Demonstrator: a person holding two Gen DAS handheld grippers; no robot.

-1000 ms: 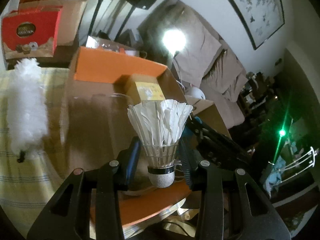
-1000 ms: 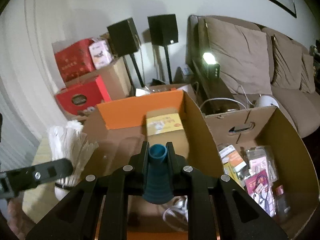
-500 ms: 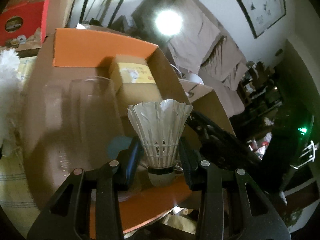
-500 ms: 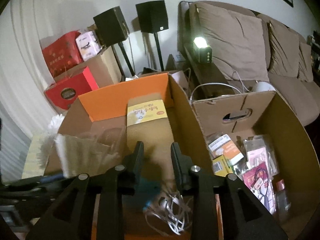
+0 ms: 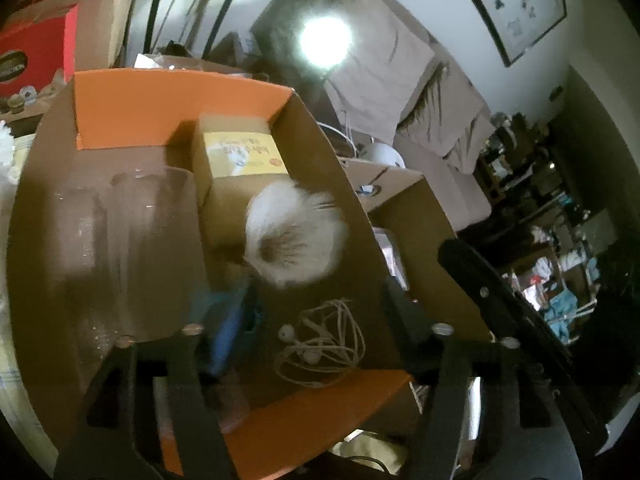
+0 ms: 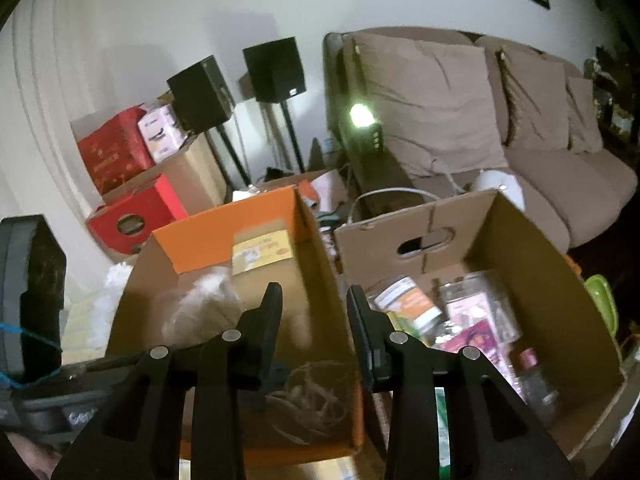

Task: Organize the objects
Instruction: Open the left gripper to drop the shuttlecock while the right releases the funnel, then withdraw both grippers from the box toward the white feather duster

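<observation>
Both grippers hang with parted jaws over the orange-flapped cardboard box (image 5: 180, 108), the shuttlecock (image 5: 294, 240) loose inside it.

The left gripper (image 5: 320, 312) has just been opening and grips nothing; the blurred white shuttlecock sits beyond its fingers, beside the yellow-labelled carton (image 5: 236, 160) at the box's far end. The left wrist view alone shows a coil of white earphones (image 5: 320, 344), a blue object (image 5: 230, 332) and a clear glass (image 5: 132, 240) on the box floor. The right gripper (image 6: 314, 312) has also just been opening, with nothing between its fingers. Its view alone shows the inside of the neighbouring brown box (image 6: 520, 240) with a handle slot, which holds packets and small bottles (image 6: 460, 320), too blurred to name.
</observation>
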